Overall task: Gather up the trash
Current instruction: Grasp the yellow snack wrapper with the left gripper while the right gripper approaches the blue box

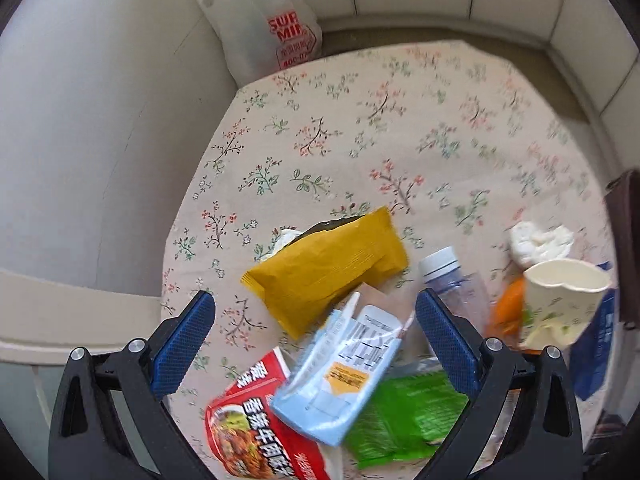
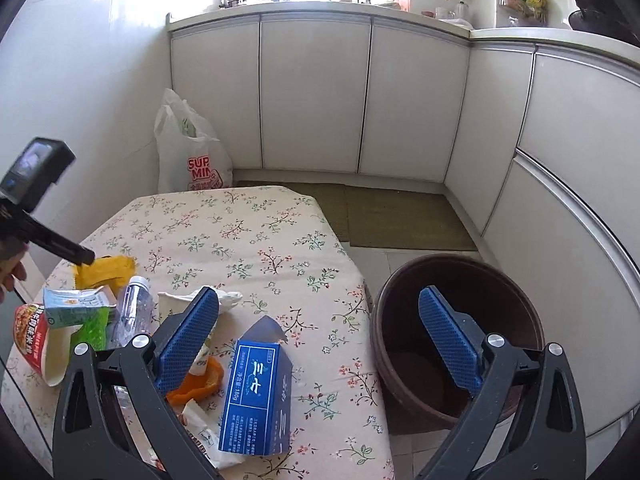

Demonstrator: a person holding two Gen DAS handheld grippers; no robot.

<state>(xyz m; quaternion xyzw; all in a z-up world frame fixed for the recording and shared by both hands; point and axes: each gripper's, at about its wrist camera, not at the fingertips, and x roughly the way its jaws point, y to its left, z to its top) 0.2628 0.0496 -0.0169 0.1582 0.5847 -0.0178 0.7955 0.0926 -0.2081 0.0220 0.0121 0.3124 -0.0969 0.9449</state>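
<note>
Presently | left gripper (image 1: 316,328): jaws wide, over yellow packet (image 1: 326,266) and light-blue wrapper (image 1: 340,376) | right gripper (image 2: 318,330): jaws wide, holding nothing, above blue box (image 2: 256,396) | brown bin (image 2: 460,336) beside table (image 2: 240,220)

Trash is heaped on the near part of the floral table (image 2: 256,240): yellow packet (image 1: 326,270), light-blue pouch (image 1: 340,376), green wrapper (image 1: 400,420), red noodle bowl (image 1: 252,432), clear bottle (image 1: 452,280), crushed paper cup (image 1: 560,300), blue carton (image 2: 256,396), orange peel (image 2: 200,384). Brown bin (image 2: 460,340) stands beside table.
</note>
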